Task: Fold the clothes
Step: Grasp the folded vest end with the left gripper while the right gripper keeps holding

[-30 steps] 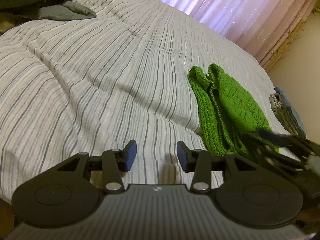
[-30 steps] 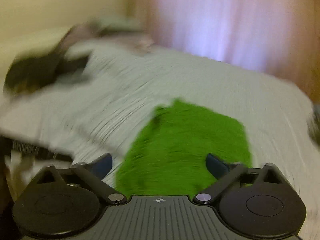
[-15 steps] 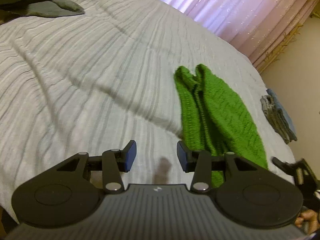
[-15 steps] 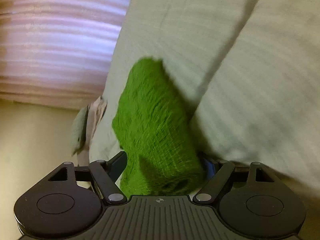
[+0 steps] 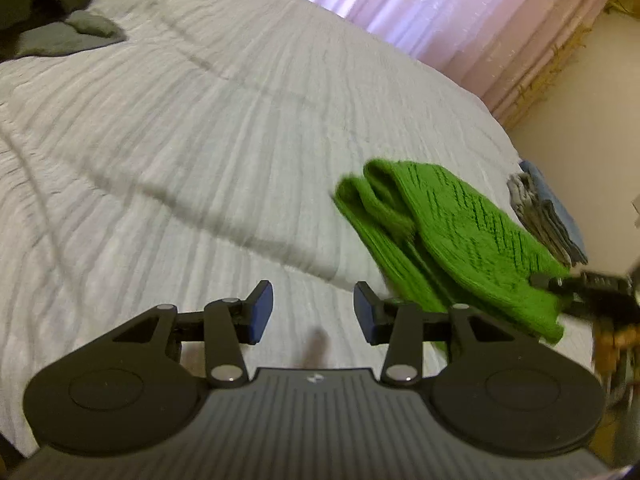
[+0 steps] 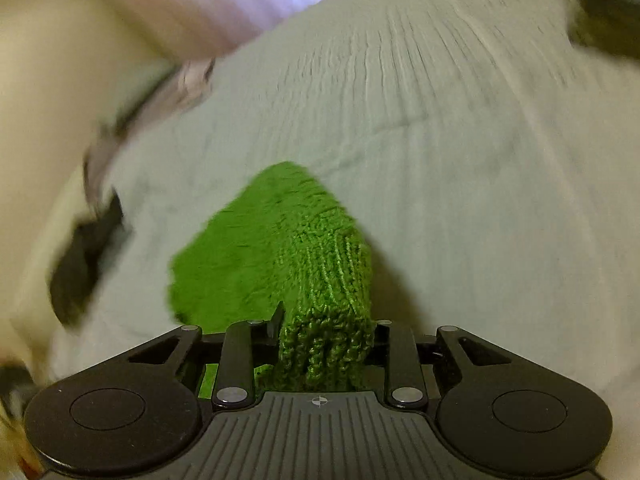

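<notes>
Fingers of the left gripper (image 5: 313, 312) stand spread apart with nothing between them, low over the striped grey bedspread (image 5: 208, 128). Just to their right, the folded green knit garment (image 5: 448, 236) hangs partly lifted off the bed, its near end pinched between the closed-in jaws of the right gripper (image 6: 325, 334); in the left wrist view that gripper (image 5: 576, 286) shows blurred at the garment's edge. Farther right, near the bed's edge, sits a small stack of folded grey and blue clothes (image 5: 546, 216). Dark clothes (image 5: 52, 20) lie heaped at the far left, and pink curtains (image 5: 440, 12) hang behind the bed.
</notes>
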Tool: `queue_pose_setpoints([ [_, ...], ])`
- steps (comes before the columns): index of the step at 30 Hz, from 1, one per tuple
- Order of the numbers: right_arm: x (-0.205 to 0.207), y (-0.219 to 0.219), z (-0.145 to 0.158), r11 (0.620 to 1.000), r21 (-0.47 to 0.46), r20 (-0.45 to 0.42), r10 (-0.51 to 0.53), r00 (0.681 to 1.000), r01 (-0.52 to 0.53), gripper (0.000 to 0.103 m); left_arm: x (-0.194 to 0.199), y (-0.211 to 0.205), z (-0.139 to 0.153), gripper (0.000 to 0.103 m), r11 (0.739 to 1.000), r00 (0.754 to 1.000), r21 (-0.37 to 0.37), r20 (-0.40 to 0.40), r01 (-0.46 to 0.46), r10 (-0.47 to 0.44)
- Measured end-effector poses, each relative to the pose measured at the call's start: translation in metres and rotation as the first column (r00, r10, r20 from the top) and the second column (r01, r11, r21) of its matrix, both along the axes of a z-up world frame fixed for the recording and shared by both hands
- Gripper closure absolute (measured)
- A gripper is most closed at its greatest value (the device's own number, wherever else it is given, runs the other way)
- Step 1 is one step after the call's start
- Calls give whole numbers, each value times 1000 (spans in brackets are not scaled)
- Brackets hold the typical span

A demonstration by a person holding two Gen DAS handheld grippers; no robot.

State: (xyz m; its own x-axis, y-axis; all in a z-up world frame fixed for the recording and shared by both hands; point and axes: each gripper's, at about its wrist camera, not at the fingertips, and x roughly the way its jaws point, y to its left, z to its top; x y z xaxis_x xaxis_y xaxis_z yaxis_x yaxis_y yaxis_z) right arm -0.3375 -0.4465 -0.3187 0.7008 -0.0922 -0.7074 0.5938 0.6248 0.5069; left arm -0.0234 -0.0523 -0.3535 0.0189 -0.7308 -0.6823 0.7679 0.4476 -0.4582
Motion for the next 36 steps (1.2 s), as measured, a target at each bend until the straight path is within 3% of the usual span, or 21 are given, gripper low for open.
queue_pose_setpoints([
  [2,-9,-18,-9,999,-4,-13,-53,998,53,69,-8,-10,0,64,1000,1000,6,1,27,-27],
  [4,-21,-20,-23,987,45,25,-158,987,157,27,-15,-20,-2,64,999,999,7,-2,46,-46],
  [5,-30,-16,-31,974,73,50,-220,974,217,23,-17,-27,-4,64,998,998,7,-10,55,-54],
  [8,-67,17,-61,906,199,157,-405,901,373,23,-18,-49,-10,59,997,996,9,-50,73,-73],
  [11,-103,67,-90,806,399,281,-561,779,437,23,-12,-72,-16,53,996,990,-7,-111,86,-86],
  [14,-111,110,-98,752,460,309,-633,710,471,23,-4,-93,-22,50,997,980,-42,-181,72,-78],
  [17,-100,132,-92,754,440,289,-634,718,488,23,2,-112,-30,48,998,973,-48,-226,44,-54],
  [19,-92,134,-89,766,410,261,-619,741,495,23,5,-123,-39,48,998,967,-39,-249,41,-49],
  [20,-88,135,-88,771,397,247,-612,751,498,30,5,-127,-44,48,998,965,-36,-259,42,-50],
  [21,-87,131,-91,760,417,242,-621,745,498,64,5,-129,-48,49,999,963,-33,-266,41,-48],
  [22,-87,128,-95,749,436,237,-630,739,499,77,4,-131,-50,52,998,961,-38,-270,47,-55],
  [23,-87,124,-99,738,454,232,-639,734,499,80,4,-132,-53,61,998,960,-42,-274,52,-62],
  [25,-92,121,-95,757,428,239,-622,746,494,86,2,-135,-57,83,997,957,-52,-279,64,-76],
  [29,-115,111,-71,794,336,262,-595,760,506,91,-10,-126,-52,90,988,959,-86,-243,127,-144],
  [33,-127,107,-74,773,326,198,-619,760,545,90,-31,-110,-52,90,973,948,-99,-221,210,-227],
  [34,-128,110,-76,762,325,175,-631,756,561,68,-37,-107,-54,89,969,948,-93,-204,229,-244],
  [36,-144,123,-76,737,310,172,-664,727,600,44,-39,-105,-55,86,967,953,-64,-165,246,-254],
])
